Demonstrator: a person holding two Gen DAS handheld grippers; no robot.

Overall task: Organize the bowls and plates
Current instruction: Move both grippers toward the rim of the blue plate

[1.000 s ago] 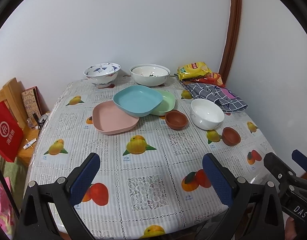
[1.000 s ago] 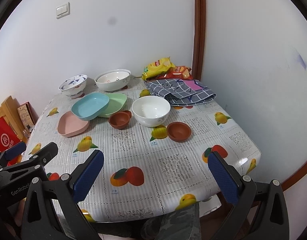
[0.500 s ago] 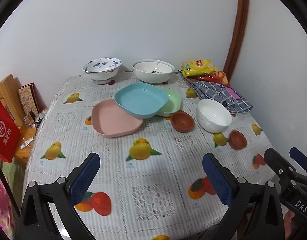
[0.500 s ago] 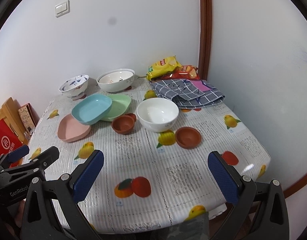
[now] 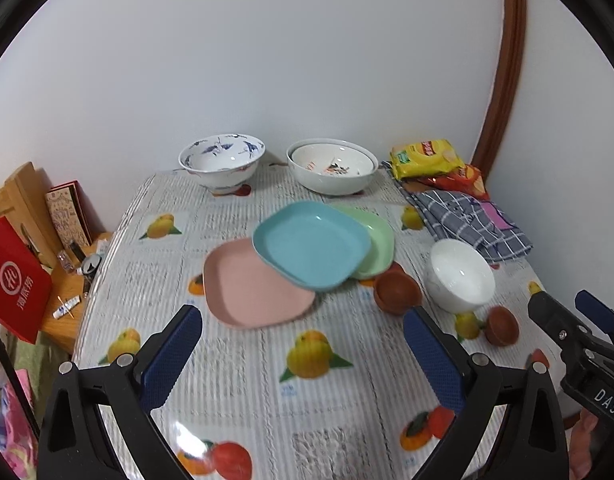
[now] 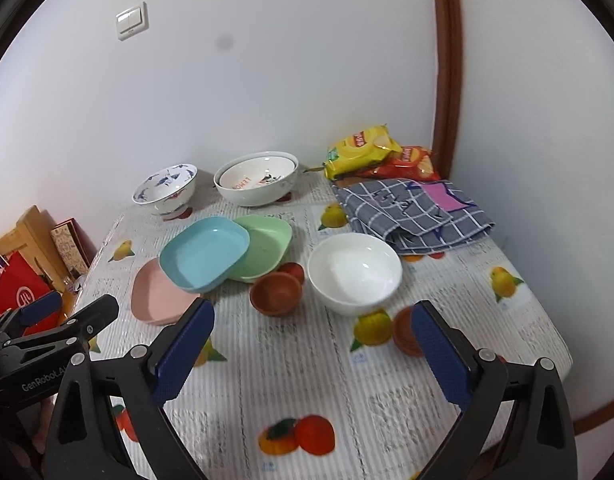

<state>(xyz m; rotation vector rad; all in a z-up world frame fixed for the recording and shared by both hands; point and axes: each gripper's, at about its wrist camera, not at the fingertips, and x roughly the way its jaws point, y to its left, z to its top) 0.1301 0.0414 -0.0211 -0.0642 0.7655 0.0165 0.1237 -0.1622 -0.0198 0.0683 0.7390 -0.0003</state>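
- both grippers have moved in toward the bench since a second ago; dishes sit larger and nearer in both wrist views, nothing on the bench has shifted.
- means the approach is under way, no dish picked or stacked yet, task looks barely started.
- left gripper (image 5: pixel 301 354) wide open, empty, over the near part of the bench (image 5: pixel 243 376), touching nothing.
- right gripper (image 6: pixel 313 346) wide open too, empty, hanging above the near edge.
- pink plate (image 5: pixel 253 286), blue plate (image 5: pixel 311 252) and green plate (image 5: pixel 373 240) overlap mid-bench, blue tilted on the other two.
- white bowl (image 6: pixel 354 272) just right of them, toward the right edge; brown bowl (image 6: pixel 275 294) between it and the plates, second brown bowl (image 5: pixel 502 331) nearer the near right edge, partly behind a right finger pad in the right view.
- blue-patterned bowl (image 5: pixel 221 162) and large white bowl (image 5: pixel 332 164) at the far edge by the wall.
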